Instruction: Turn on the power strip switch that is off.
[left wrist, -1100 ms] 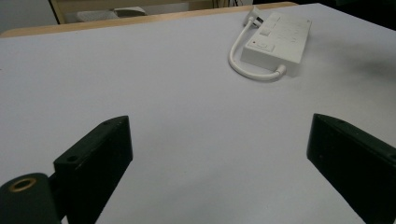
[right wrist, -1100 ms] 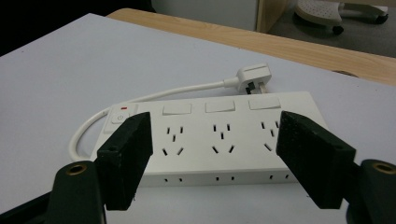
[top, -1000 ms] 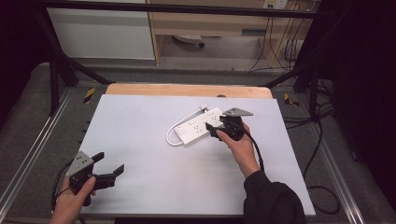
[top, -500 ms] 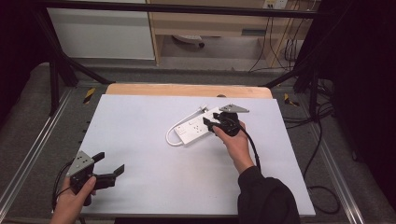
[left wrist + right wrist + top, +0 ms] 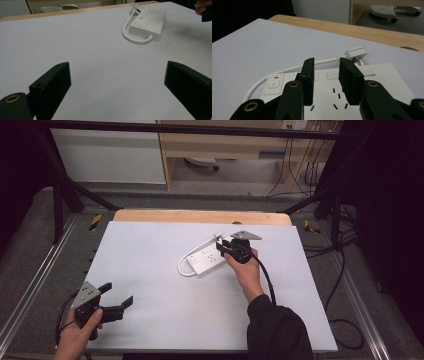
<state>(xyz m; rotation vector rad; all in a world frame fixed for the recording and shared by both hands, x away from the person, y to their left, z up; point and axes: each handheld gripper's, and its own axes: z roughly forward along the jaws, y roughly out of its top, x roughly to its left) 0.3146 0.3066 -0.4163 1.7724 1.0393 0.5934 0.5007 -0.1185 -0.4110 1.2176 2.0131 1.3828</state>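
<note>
A white power strip lies right of the middle of the white table, its short cord looped at its near-left end and its plug at the far side. In the right gripper view the power strip shows a power button, and the plug lies just beyond it. My right gripper hovers over the strip; its jaws stand a little apart with nothing between them. Near the front left corner my left gripper is wide open and holds nothing; the left gripper view shows the power strip far ahead.
A wooden strip runs along the table's far edge. Metal rails flank the table, and cables trail on the floor at the right. A wheeled stool base stands beyond the table.
My right gripper has moved away from the person, over the power strip toward the plug end. The left gripper has stayed where it was.
</note>
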